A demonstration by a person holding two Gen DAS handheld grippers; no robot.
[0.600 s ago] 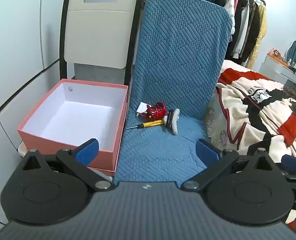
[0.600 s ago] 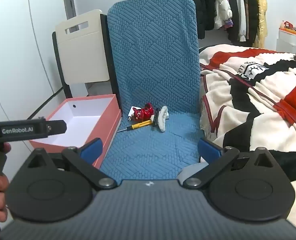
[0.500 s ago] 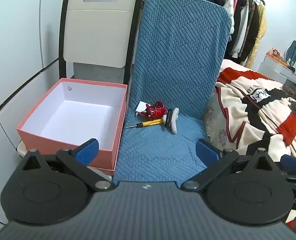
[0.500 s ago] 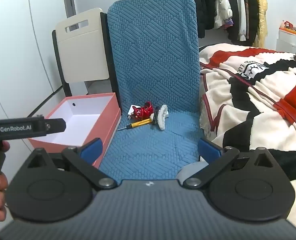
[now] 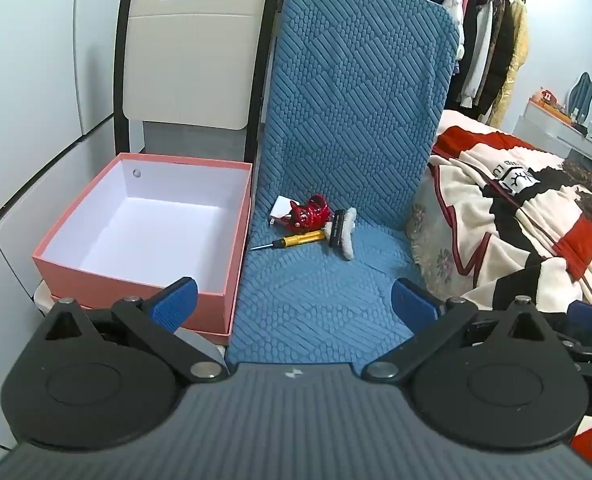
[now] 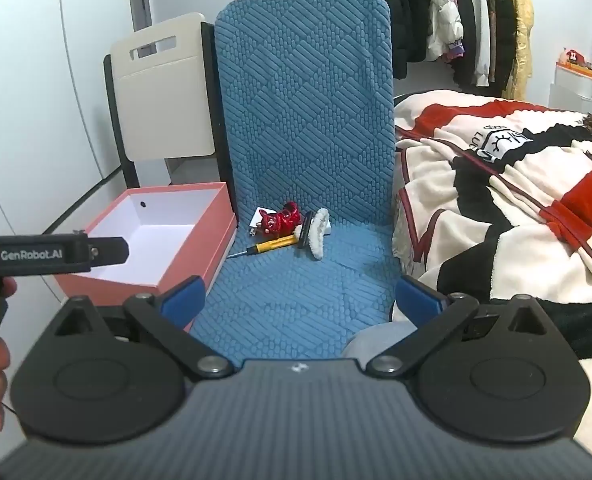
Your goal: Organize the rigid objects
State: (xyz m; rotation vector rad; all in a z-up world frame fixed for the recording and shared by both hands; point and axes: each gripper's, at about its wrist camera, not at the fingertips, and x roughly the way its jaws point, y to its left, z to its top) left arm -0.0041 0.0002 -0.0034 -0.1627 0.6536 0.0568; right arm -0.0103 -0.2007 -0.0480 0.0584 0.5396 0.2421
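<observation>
A small pile lies at the back of the blue quilted chair seat: a red figurine, a white plug, a yellow-handled screwdriver and a black-and-white brush. They also show in the right wrist view: figurine, screwdriver, brush. An open pink box with a white inside stands left of the chair. My left gripper is open and empty, well short of the pile. My right gripper is open and empty too.
A cream folding chair stands behind the box. A bed with a red, black and cream blanket lies right of the blue chair. A clothes rack hangs behind. The left gripper's body crosses the right view's left side.
Both grippers have drifted slightly; the view of the chair and box shifts a little. Nothing was taken hold of or moved.
</observation>
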